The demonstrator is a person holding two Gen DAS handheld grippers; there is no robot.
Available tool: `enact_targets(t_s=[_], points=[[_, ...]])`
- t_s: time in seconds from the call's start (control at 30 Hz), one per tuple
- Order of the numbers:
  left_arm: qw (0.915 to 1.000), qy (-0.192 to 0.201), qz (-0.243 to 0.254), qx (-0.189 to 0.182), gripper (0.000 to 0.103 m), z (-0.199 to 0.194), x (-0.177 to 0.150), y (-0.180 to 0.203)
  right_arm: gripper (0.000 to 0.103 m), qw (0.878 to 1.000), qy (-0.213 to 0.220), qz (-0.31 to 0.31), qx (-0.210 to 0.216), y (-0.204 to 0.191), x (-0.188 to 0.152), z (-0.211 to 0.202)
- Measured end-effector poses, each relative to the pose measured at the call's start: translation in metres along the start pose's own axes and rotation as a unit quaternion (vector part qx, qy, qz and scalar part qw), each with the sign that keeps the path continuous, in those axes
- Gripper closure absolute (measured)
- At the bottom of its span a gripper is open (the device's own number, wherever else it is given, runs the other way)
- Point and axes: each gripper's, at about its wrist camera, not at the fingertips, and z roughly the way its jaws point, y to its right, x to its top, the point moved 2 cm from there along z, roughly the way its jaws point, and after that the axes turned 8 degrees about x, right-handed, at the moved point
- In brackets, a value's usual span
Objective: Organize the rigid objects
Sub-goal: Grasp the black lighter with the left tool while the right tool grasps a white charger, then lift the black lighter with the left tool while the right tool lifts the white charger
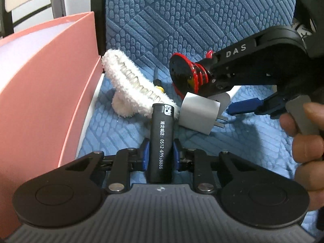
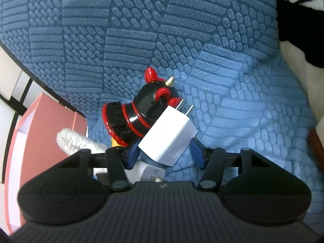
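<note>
Sitting low centre of the left view, the black lighter (image 1: 161, 141) looks light, stiff and slick; mid-body suits it. The left hand-held gripper (image 1: 161, 154) pinches it there. The right hand-held gripper (image 2: 165, 151) stands partly open around the white charger (image 2: 170, 139), contact unclear, beside the pink box (image 1: 46, 93).

The lighter (image 1: 160, 141) stands between the fingers of the left tool (image 1: 160, 154), above the cushioned seat (image 1: 125, 133). To its left stands the open box (image 1: 50, 93), its wall beside the seat's edge. Just behind the lighter lies the fluffy pad (image 1: 131, 89), with a screwdriver (image 1: 157, 81) behind that. Right of the lighter is the plug adapter (image 1: 197, 113), prongs pointing right, between the fingers of the right tool (image 2: 165, 151). Behind and touching the adapter lies the toy figure (image 1: 186, 73), tipped on its side. The backrest (image 1: 192, 16) rises behind everything.
</note>
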Motion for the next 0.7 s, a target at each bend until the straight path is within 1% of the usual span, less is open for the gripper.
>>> enact_targets(t_s=[0.1,0.17,0.27,0.43,0.57,0.63,0.7], points=[[0.9998,-0.009,-0.013,-0.012,0.076,-0.002,0.0,-0.005,0.054,1.0,0.009,-0.009,-0.013,-0.003,0.0,-0.003],[0.9996,-0.013,-0.02,-0.018,0.076,-0.003,-0.001,-0.006,0.061,0.999,0.018,-0.014,-0.022,-0.005,0.0,-0.011],[0.9991,-0.022,-0.022,-0.03,0.076,-0.004,-0.002,-0.004,0.067,0.998,0.027,-0.029,-0.038,-0.008,0.0,-0.022],[0.998,-0.032,-0.024,-0.048,0.076,-0.01,-0.005,-0.003,0.069,0.997,0.036,-0.028,-0.058,-0.005,-0.011,-0.037],[0.9974,-0.035,-0.022,-0.059,0.076,-0.014,-0.005,-0.003,0.07,0.997,0.043,-0.023,-0.063,-0.002,-0.024,-0.054],[0.9968,-0.042,-0.017,-0.065,0.076,-0.014,-0.007,-0.003,0.07,0.996,0.046,-0.031,-0.068,-0.005,-0.032,-0.056],[0.996,-0.048,-0.024,-0.071,0.076,-0.016,-0.01,-0.006,0.07,0.996,0.046,-0.035,-0.072,-0.007,-0.038,-0.06]])
